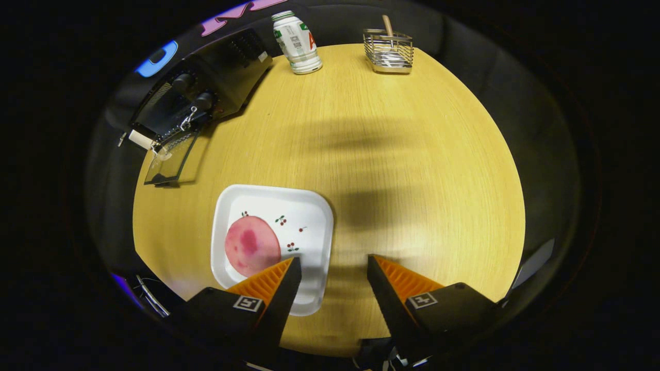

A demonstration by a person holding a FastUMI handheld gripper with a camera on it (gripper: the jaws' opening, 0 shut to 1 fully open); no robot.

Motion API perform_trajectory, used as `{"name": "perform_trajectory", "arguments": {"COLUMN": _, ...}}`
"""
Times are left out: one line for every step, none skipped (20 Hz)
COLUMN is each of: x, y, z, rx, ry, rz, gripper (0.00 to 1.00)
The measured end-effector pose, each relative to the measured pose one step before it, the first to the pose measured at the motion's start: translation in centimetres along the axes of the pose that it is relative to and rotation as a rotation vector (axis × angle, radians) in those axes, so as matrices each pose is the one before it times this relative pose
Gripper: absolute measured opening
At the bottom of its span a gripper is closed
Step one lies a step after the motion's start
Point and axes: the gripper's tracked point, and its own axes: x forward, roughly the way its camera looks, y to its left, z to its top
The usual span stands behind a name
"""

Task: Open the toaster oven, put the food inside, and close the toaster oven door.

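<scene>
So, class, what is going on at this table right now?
A person's hand-held claw hangs open above a round wooden table, gripping nothing. One finger overlaps the white square plate carrying a round pink piece of food. Beyond it, the black toaster oven stands with its glass door already dropped open. A white plastic bottle and a wire basket stand at the far edge.

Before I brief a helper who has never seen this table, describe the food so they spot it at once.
On the round wooden table, find the white square plate just ahead of the open gripper. The food is the round pink piece on it, the only solid blotchy thing there; the rest are tiny printed cherries.
</scene>
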Motion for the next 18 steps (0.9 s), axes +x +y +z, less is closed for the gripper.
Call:
{"name": "perform_trajectory", "arguments": {"x": 0.187, "y": -0.278, "z": 0.106, "rx": 0.00179, "ry": 0.00034, "rz": -0.01571, "gripper": 0.82}}
{"name": "perform_trajectory", "arguments": {"x": -0.038, "y": -0.284, "z": 0.017, "rx": -0.00154, "ry": -0.00185, "rz": -0.01776, "gripper": 0.71}}
{"name": "perform_trajectory", "arguments": {"x": 0.129, "y": -0.172, "z": -0.01, "rx": -0.00258, "ry": -0.00324, "rz": -0.00896, "gripper": 0.66}}
{"name": "perform_trajectory", "arguments": {"x": -0.135, "y": -0.015, "z": 0.086, "rx": -0.00102, "ry": 0.0, "rz": -0.00526, "gripper": 0.57}}
{"name": "perform_trajectory", "arguments": {"x": 0.097, "y": -0.177, "z": -0.052, "rx": 0.00248, "ry": 0.00229, "rz": -0.00523, "gripper": 0.54}}
{"name": "perform_trajectory", "arguments": {"x": 0.087, "y": -0.393, "z": 0.102, "rx": 0.01422, "ry": 0.00148, "rz": -0.0085, "gripper": 0.41}}
{"name": "perform_trajectory", "arguments": {"x": 0.13, "y": 0.237, "z": -0.301, "rx": 0.02699, "ry": 0.01526, "rz": 0.01884, "gripper": 0.33}}
{"name": "perform_trajectory", "arguments": {"x": -0.09, "y": 0.074, "z": 0.085, "rx": 0.02609, "ry": 0.00095, "rz": 0.0087, "gripper": 0.17}}
{"name": "perform_trajectory", "arguments": {"x": -0.114, "y": 0.03, "z": -0.021, "rx": 0.01092, "ry": 0.00105, "rz": 0.00885, "gripper": 0.14}}
{"name": "perform_trajectory", "arguments": {"x": -0.167, "y": 0.096, "z": -0.035, "rx": -0.00413, "ry": -0.0003, "rz": 0.01518, "gripper": 0.14}}
{"name": "perform_trajectory", "arguments": {"x": 0.158, "y": 0.085, "z": 0.04, "rx": -0.00721, "ry": -0.00609, "rz": 0.01256, "gripper": 0.1}}
{"name": "perform_trajectory", "arguments": {"x": 0.114, "y": 0.054, "z": -0.085, "rx": -0.00502, "ry": 0.00292, "rz": 0.01847, "gripper": 0.1}}
{"name": "perform_trajectory", "arguments": {"x": 0.084, "y": 0.258, "z": -0.263, "rx": 0.00698, "ry": 0.01499, "rz": 0.02277, "gripper": 0.08}}
{"name": "perform_trajectory", "arguments": {"x": -0.125, "y": 0.32, "z": -0.421, "rx": 0.02246, "ry": 0.01978, "rz": 0.03053, "gripper": 0.08}}
{"name": "perform_trajectory", "arguments": {"x": -0.137, "y": 0.273, "z": -0.225, "rx": 0.03084, "ry": 0.01943, "rz": 0.01778, "gripper": 0.06}}
{"name": "perform_trajectory", "arguments": {"x": 0.154, "y": 0.012, "z": 0.032, "rx": 0.02684, "ry": 0.00691, "rz": 0.00501, "gripper": 0.05}}
{"name": "perform_trajectory", "arguments": {"x": -0.055, "y": 0.018, "z": -0.029, "rx": 0.01773, "ry": 0.0007, "rz": -0.00054, "gripper": 0.05}}
{"name": "perform_trajectory", "arguments": {"x": -0.021, "y": 0.129, "z": -0.078, "rx": 0.01172, "ry": -0.00571, "rz": -0.00664, "gripper": 0.05}}
